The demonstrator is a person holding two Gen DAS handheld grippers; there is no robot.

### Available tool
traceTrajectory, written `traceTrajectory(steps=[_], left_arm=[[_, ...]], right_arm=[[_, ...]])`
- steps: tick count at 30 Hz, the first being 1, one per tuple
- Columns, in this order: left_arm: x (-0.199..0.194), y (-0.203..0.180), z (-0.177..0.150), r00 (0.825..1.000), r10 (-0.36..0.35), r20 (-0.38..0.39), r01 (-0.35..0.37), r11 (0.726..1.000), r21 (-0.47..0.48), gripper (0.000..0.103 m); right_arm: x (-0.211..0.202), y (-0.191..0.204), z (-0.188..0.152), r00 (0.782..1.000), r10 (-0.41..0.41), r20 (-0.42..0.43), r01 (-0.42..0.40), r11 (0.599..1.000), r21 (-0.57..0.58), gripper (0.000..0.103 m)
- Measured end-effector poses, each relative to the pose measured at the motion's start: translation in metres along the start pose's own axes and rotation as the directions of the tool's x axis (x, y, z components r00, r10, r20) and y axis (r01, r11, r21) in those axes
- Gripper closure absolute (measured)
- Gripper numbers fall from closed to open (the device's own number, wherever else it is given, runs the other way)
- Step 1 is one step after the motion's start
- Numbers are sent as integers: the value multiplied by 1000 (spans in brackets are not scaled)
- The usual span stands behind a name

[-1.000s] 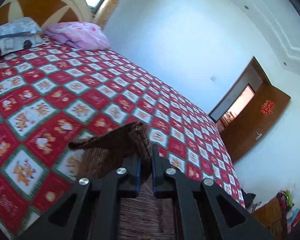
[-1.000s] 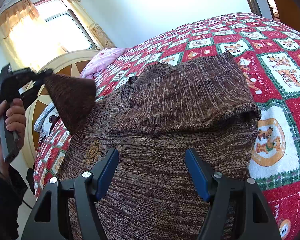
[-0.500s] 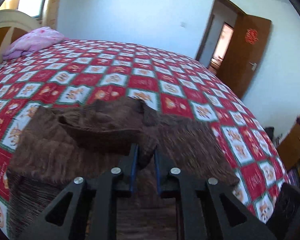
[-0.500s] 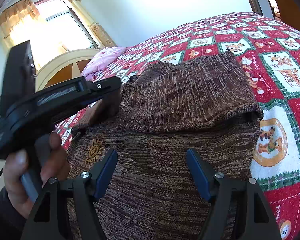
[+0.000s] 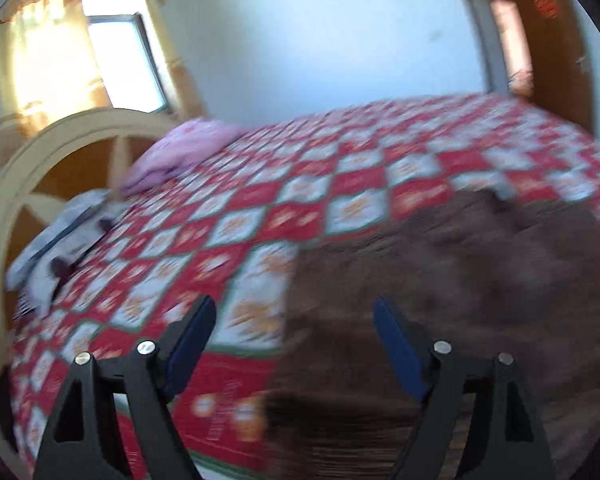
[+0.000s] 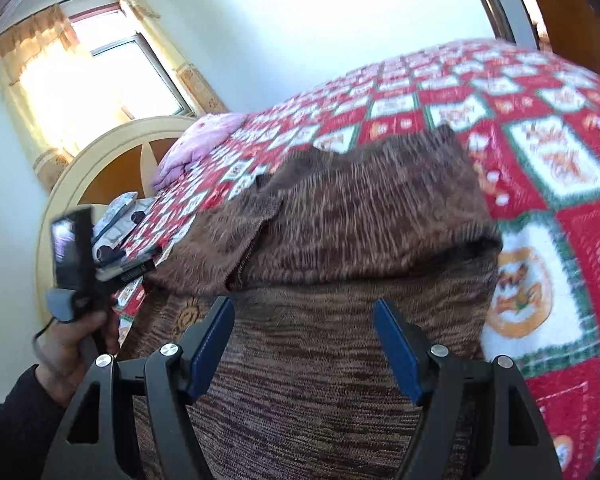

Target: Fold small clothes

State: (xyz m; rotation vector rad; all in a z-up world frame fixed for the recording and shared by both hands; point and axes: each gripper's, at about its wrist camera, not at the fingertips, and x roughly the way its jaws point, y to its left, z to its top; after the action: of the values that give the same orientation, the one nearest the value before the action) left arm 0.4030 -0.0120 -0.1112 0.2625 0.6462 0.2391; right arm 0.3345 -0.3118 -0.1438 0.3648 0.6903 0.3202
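**Bedroom in a home**

A wide bed (image 6: 540, 92) under a red quilt of cartoon squares, with a round cream-and-wood headboard (image 6: 112, 152) at its far end. Against it, a pink pillow (image 6: 204, 140) and a grey one (image 5: 64, 232). Behind, a sunlit window (image 6: 140, 76) hung with yellow curtains (image 6: 40, 80). Plain white walls, and a brown wooden door (image 5: 552, 40) standing open opposite.

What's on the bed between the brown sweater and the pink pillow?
Only bare bedspread lies between the sweater and the pink pillow, seen in the right wrist view.
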Motion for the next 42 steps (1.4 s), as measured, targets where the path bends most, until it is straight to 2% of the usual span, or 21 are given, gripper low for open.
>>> traceTrajectory(steps=[2,4,6,9,13,15,17,20,24,27,29,30,31,32,33,36,38,39,40,41,42], left_arm=[[29,20,-12,995,13,-98,-18,998,-54,19],[50,33,-19,975,-57,-213,31,992,-123,19],[56,37,-20,967,-93,-237,58,987,-149,16],[58,37,-22,966,-70,-250,31,987,-159,6],[57,41,-29,966,-50,-253,0,981,-192,1],[60,47,-32,963,-55,-263,-3,976,-216,0],[61,52,-36,961,-65,-270,-3,970,-244,0],[62,60,-41,957,-85,-276,2,958,-288,0],[62,60,-42,960,-93,-265,10,954,-299,0],[61,60,-43,961,-92,-262,10,954,-299,0],[60,59,-44,961,-86,-264,4,955,-298,0],[58,60,-44,962,-83,-260,3,955,-297,0],[58,60,-44,963,-85,-257,4,954,-298,0],[58,61,-44,962,-91,-256,9,953,-304,0],[59,62,-45,962,-102,-255,17,949,-314,0],[60,65,-46,961,-118,-250,30,944,-329,0],[60,66,-47,961,-125,-245,36,941,-337,0],[60,66,-46,961,-127,-245,37,940,-339,0],[61,67,-47,961,-129,-245,39,939,-341,0],[61,67,-47,961,-131,-245,40,939,-342,0],[61,67,-47,960,-132,-245,41,938,-343,0]], right_arm=[[3,7,7,1000,18,-20,-18,1000,8,30],[12,17,17,998,31,-48,-30,999,18,30],[24,30,33,998,18,-57,-18,1000,13,34],[55,43,61,994,59,-94,-56,998,30,37],[110,45,83,981,34,-192,-19,997,80,51],[134,44,85,970,29,-240,-6,995,97,72],[142,54,86,967,7,-254,7,999,53,99],[138,71,89,975,-33,-220,25,999,-37,103],[118,87,106,989,-104,-102,90,986,-138,103],[115,80,119,990,-114,-85,105,989,-104,103],[121,74,121,987,-118,-112,108,990,-89,99],[126,71,120,985,-107,-134,98,993,-73,90],[129,67,117,984,-86,-155,78,995,-56,52],[133,63,113,982,-56,-178,50,998,-39,27],[135,61,109,982,-36,-187,32,999,-26,27],[147,64,95,971,-105,-214,89,992,-85,41],[156,62,89,963,-121,-239,101,990,-95,68],[162,60,87,958,-129,-256,107,989,-101,74],[163,61,85,957,-137,-255,110,987,-116,86],[162,63,84,960,-141,-244,111,985,-132,94],[159,67,86,964,-143,-223,112,983,-146,95]])
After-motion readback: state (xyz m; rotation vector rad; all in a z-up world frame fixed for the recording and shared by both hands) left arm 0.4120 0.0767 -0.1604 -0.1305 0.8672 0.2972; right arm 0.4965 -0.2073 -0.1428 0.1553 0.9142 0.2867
